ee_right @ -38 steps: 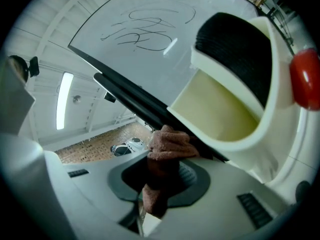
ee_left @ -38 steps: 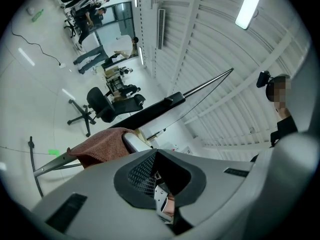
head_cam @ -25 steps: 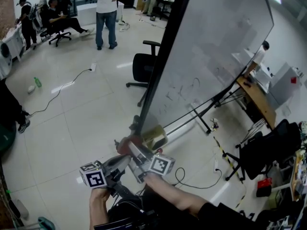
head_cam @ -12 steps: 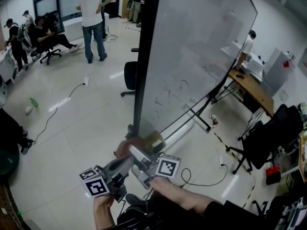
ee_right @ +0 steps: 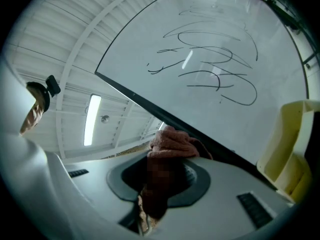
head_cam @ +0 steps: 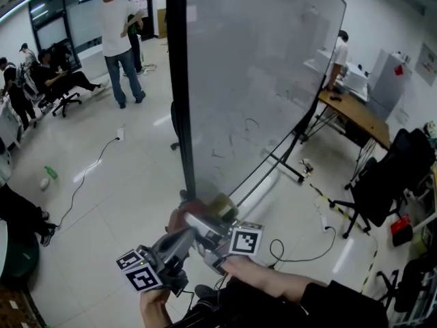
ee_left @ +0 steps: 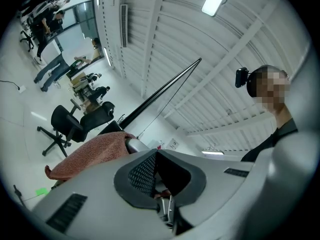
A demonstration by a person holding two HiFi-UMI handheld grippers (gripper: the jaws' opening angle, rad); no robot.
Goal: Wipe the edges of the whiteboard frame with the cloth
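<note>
One cloth (ee_right: 172, 143), one whiteboard (head_cam: 263, 80), two grippers. R gripper (ee_right: 167, 159) pinches the cloth, up against the board's black frame (head_cam: 179, 115) near its bottom corner. L gripper (ee_left: 155, 154): jaws pressed together, nothing btwn, cloth just beside it.

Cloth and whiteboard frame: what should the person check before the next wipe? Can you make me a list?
1. Cloth gripped by the right gripper: ok, its jaws are shut on it.
2. Cloth touching the black frame: ok, it looks pressed against the frame's lower end.
3. Left gripper out of the way: ok, jaws together, empty, just beside the cloth.
4. Frame edge above free of things: ok in the head view.
5. Room beside the yellow plastic tray: cannot tell; it sits close to the cloth.
6. Dirt on the frame: cannot tell.
</note>
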